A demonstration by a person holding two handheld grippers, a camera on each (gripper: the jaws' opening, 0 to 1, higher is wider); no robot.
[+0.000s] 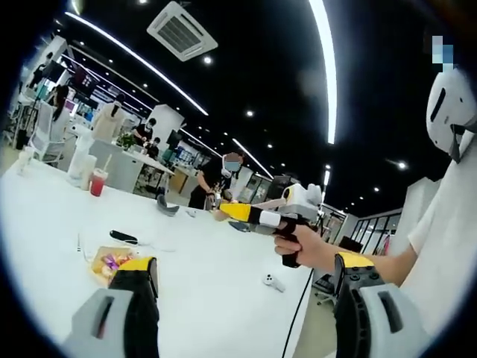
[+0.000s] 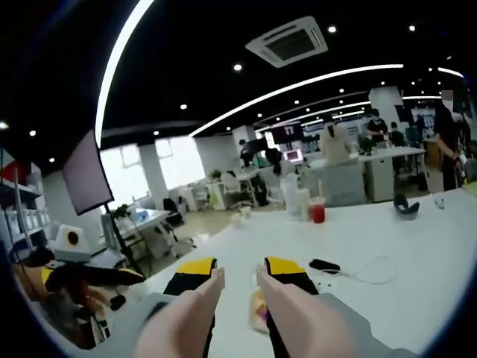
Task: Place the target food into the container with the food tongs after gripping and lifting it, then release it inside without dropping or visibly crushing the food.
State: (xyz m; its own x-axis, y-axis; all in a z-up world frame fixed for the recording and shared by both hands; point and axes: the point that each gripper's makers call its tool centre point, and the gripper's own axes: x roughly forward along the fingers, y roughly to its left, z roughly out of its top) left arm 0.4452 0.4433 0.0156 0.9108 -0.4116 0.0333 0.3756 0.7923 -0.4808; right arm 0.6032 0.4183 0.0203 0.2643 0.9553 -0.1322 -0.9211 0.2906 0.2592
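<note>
The left gripper (image 1: 242, 298) is being held with its jaws spread wide and nothing between them, raised above the white table (image 1: 216, 291). Just beyond its left jaw, a shallow container (image 1: 104, 262) holding brightly wrapped food pieces (image 1: 113, 261) is being seen on the table. A dark, slender object (image 1: 123, 237), possibly the food tongs, is lying near the container; the fisheye edge is blurring it too much for certainty.

The right gripper (image 2: 237, 277) is being presented with its jaws parted and a narrow gap between them. Pale elongated pieces are running along the inner faces of both jaws, and what they are cannot be told. Low in that gap, the container (image 2: 257, 312) is being glimpsed. In the left gripper view, the right gripper (image 1: 231, 211) is being held level above the table by a hand (image 1: 298, 246).

The food is being judged light, small and slippery in its wrapping, and likely soft enough to deform. A gentle hold across the middle of one piece is being advised, with closing pressure limited.
</note>
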